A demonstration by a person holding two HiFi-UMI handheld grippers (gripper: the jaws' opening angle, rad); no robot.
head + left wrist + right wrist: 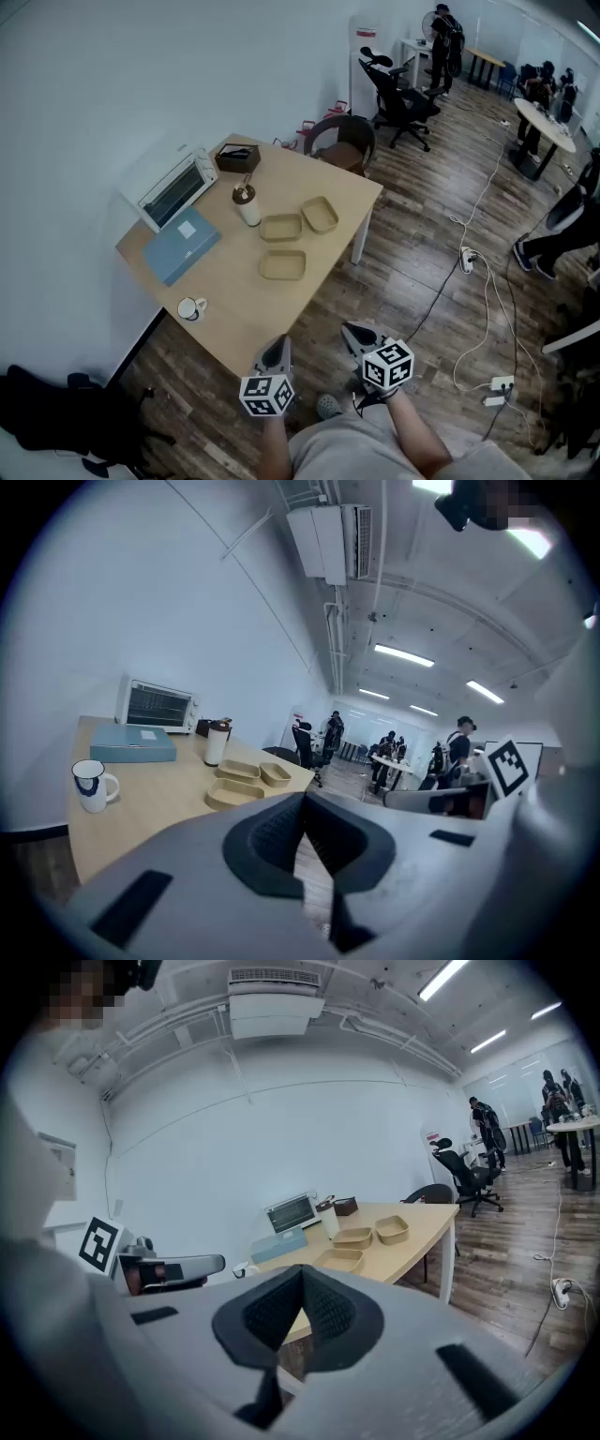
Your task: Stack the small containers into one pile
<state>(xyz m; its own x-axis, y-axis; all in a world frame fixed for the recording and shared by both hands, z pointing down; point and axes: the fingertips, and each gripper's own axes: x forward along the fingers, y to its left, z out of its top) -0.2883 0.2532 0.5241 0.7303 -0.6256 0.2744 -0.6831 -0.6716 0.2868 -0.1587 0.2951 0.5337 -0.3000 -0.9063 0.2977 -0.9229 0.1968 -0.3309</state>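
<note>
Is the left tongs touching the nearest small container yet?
Apart. The head view shows the left tongs, shut and empty, by the near corner of the table, with bare tabletop between them and the nearest small container.

Head view overhead, both gripper views level, sharing the table (pixel 230 286).

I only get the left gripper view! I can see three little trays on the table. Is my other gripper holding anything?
Observer: No. The right gripper is shut, and its own view shows nothing between its jaws.
Operator: Okay! Is there anything on the floor I could trip on?
Observer: Yes. In the head view, a white power strip lies on the wood floor, off to the right of the table.
</note>
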